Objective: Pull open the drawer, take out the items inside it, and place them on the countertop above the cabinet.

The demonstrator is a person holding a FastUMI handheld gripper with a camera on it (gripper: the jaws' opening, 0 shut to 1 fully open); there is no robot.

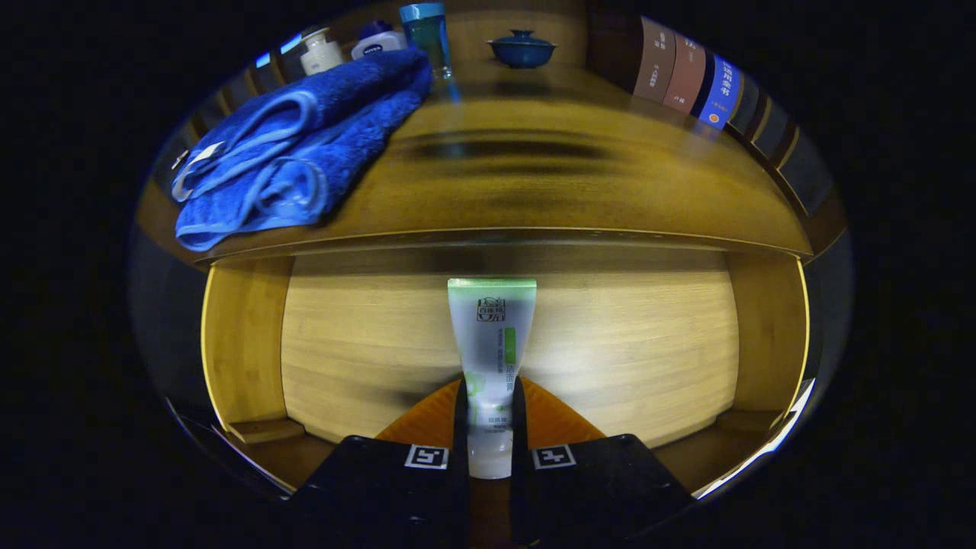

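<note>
My gripper (488, 396) is shut on a white tube with green trim (492, 335); both fingers press its lower half and its flat green end points away from me. Below and beyond it lies the open bamboo drawer (366, 343), its pale floor bare around the tube. Above the drawer runs the wooden countertop (549, 183). A folded blue towel (297, 152) lies on the countertop's left part.
At the back of the countertop stand a small white bottle (320, 52), a white jar with a blue lid (377, 42), a blue-capped clear bottle (428, 38) and a dark blue lidded bowl (522, 49). Several books (690, 76) stand at the right.
</note>
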